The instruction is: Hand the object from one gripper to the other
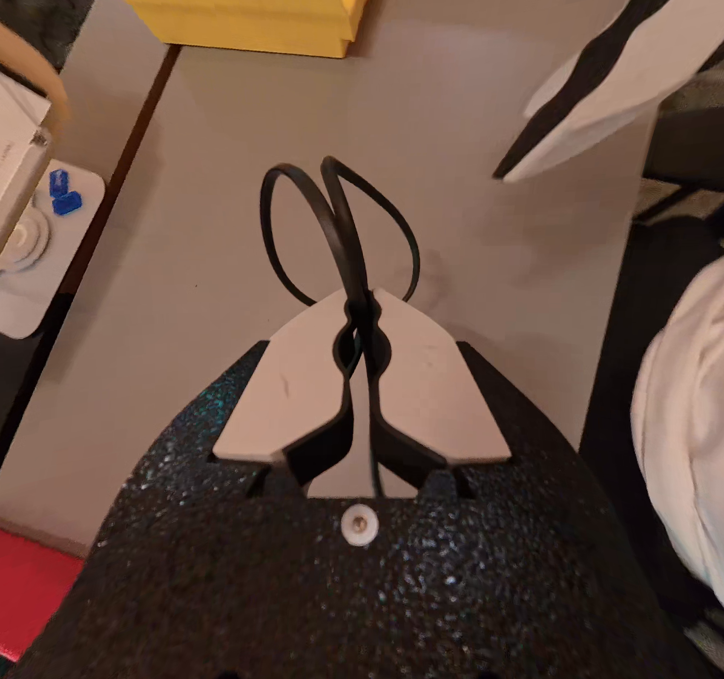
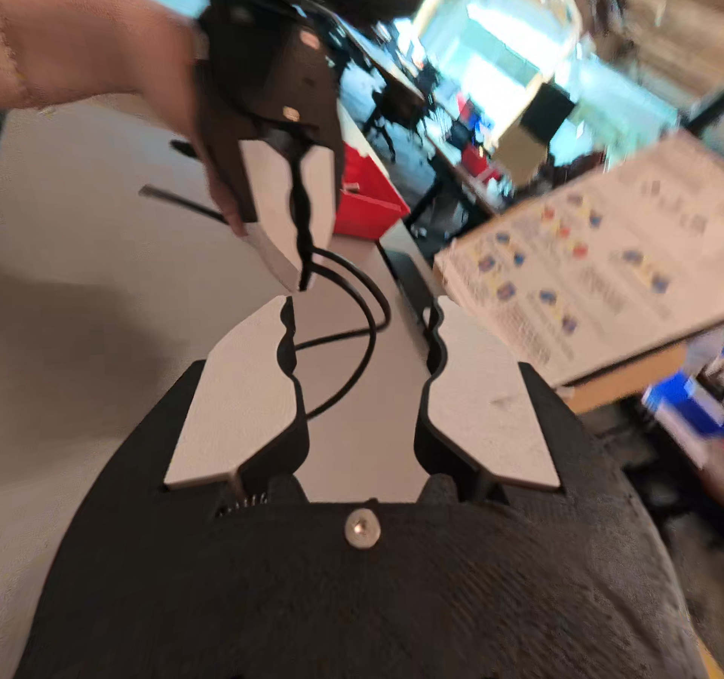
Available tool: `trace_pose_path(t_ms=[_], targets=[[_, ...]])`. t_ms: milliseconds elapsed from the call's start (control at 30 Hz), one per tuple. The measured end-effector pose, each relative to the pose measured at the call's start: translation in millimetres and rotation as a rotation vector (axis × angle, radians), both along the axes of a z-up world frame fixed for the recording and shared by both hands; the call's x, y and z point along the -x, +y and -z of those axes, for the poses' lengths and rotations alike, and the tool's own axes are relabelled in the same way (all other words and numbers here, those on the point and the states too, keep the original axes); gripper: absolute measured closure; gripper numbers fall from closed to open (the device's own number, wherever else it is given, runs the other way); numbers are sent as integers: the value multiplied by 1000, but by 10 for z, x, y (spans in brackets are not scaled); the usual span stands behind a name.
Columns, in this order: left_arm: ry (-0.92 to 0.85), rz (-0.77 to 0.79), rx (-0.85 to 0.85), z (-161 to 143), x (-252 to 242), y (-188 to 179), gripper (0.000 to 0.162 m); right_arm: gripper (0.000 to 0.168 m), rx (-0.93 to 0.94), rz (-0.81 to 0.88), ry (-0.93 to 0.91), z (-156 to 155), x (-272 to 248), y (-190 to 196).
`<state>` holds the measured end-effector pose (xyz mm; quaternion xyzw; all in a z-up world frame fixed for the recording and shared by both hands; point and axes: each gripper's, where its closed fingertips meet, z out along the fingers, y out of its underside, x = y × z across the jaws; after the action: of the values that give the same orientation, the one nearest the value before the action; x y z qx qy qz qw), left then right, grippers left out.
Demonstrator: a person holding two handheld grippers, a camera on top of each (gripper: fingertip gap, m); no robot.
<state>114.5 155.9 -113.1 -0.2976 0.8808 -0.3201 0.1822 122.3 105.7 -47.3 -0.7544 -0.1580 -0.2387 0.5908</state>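
Left gripper [image 1: 362, 299] clenched on a thin black cable [image 1: 341, 225], two loops standing up past the fingertips above the bare desk [image 1: 203, 197], one strand trailing back between the jaws. Right gripper [image 2: 360, 303] released, jaws spread wide and empty, lined up just short of the cable's hanging loops [image 2: 368, 307] under the left gripper [image 2: 301, 284]. Judged light, limp and springy, likely to sag, uncoil or slide if only one strand were caught: best taken where the loops bunch together close above the left fingertips, both strands pinched at once.
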Motion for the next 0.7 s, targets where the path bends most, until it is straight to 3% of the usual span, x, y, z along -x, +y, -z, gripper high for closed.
trace_pose_path(t_ms=[133, 367, 533, 667, 700], targets=[[25, 127, -34, -139, 125, -105, 159, 113, 67, -56, -223, -18, 133, 162], [33, 262, -120, -222, 284, -183, 159, 129, 171, -164, -237, 33, 213, 278], [53, 332, -169, -210, 362, -211, 159, 132, 249, -225, -287, 83, 290, 260], [43, 338, -169, -260, 354, -231, 159, 160, 318, -246, -280, 154, 325, 230], [40, 338, -164, -273, 351, -233, 159, 161, 313, -244, -275, 150, 322, 230]])
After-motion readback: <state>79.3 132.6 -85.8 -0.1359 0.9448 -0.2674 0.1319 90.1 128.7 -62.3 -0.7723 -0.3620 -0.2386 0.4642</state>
